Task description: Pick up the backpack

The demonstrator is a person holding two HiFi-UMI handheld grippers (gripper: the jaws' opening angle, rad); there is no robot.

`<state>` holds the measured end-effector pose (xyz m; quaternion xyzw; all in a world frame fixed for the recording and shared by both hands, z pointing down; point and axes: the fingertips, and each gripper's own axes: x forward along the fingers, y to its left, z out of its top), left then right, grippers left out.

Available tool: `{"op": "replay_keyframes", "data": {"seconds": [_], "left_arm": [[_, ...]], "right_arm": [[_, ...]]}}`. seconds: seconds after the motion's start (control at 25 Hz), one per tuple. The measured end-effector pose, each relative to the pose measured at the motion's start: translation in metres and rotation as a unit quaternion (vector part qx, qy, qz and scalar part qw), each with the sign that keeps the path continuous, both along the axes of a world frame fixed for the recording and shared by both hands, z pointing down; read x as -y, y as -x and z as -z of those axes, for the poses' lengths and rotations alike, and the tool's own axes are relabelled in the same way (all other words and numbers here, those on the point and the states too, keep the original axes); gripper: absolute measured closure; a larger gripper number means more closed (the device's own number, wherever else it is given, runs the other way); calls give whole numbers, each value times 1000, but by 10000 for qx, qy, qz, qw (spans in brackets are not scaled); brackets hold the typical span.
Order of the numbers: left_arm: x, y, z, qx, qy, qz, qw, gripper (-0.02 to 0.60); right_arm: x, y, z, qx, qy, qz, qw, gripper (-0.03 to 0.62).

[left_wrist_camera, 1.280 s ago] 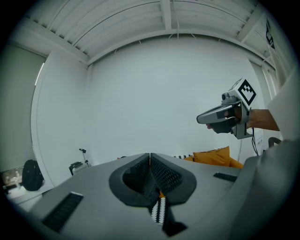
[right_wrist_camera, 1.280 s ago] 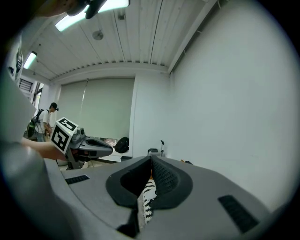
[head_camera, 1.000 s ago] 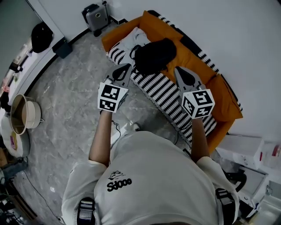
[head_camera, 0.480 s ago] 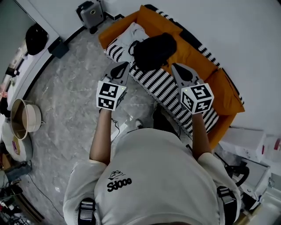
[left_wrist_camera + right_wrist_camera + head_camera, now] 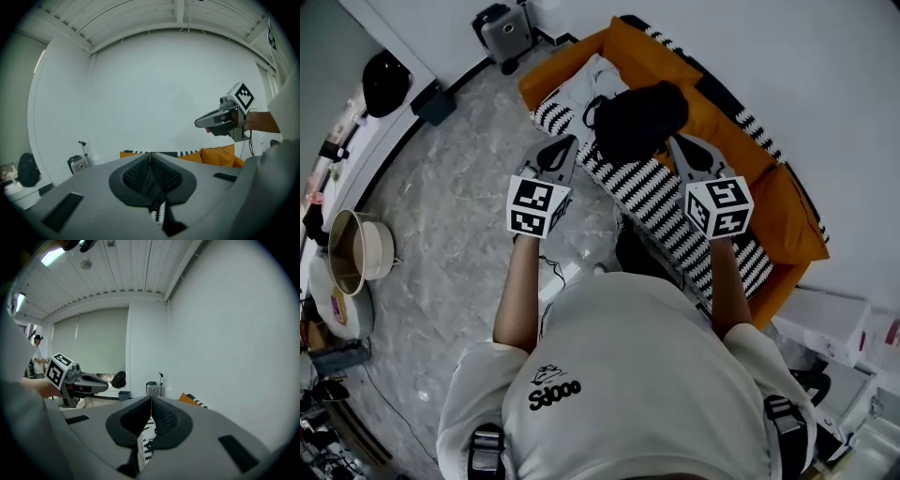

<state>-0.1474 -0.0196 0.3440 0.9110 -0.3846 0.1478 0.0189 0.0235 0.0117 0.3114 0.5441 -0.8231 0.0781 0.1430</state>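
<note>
We hold our left gripper (image 5: 564, 143) and right gripper (image 5: 681, 146) closed tight with nothing in them, both over the front edge of the orange sofa (image 5: 789, 214), and the black backpack (image 5: 637, 117) (soft and lumpy) sits on that sofa's striped seat.

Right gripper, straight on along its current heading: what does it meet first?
Most likely the black backpack. In the head view the right gripper, jaws shut and empty, points at the backpack's right side on the orange sofa. Height is hard to judge, so it might skim just over it.
</note>
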Motion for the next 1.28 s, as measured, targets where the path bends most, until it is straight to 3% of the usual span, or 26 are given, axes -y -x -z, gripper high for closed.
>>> {"op": "replay_keyframes", "data": {"seconds": [0.52,0.68,1.0,1.28], "left_arm": [[142,-58,-40,243,333,-9,9991,558],[178,-70,-57,324,503,0,9982,558],[222,-96,-98,450,891,-144,9949,558],[250,-115,-128,503,1179,-248,9914,558]], "right_arm": [[152,-70,-68,356,553,-264,9975,559],[191,-91,-106,208,899,-440,9948,559],[243,-108,-162,207,1303,-409,9904,560],[283,-132,-213,366,1546,-663,9851,558]]}}
